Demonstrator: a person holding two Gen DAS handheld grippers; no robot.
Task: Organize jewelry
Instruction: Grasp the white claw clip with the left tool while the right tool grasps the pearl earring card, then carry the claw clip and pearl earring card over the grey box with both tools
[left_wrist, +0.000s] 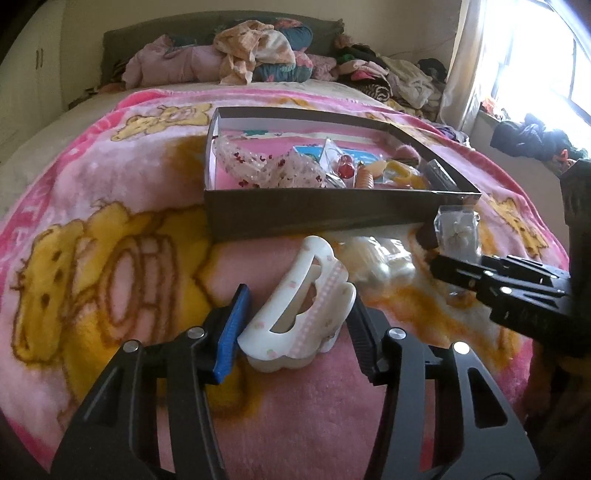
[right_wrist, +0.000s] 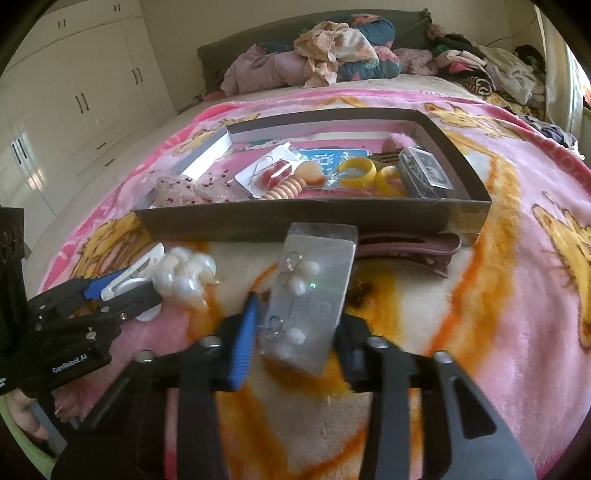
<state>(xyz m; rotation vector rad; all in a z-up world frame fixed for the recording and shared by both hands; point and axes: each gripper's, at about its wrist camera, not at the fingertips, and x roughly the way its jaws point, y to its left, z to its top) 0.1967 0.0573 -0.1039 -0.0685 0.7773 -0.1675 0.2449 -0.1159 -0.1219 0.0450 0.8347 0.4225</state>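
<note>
The left gripper (left_wrist: 295, 325) pinches the white hair claw (left_wrist: 303, 314), long axis toward 1 o'clock, the right gripper (right_wrist: 295, 325) pinches the earring packet (right_wrist: 314, 291), and the box (right_wrist: 295, 218) lies at 12 o'clock from both

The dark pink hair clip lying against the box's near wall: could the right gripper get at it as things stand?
Probably not yet. The right gripper is shut on the earring packet, which it must drop first. Otherwise the dark pink hair clip lies uncovered on the blanket.
</note>
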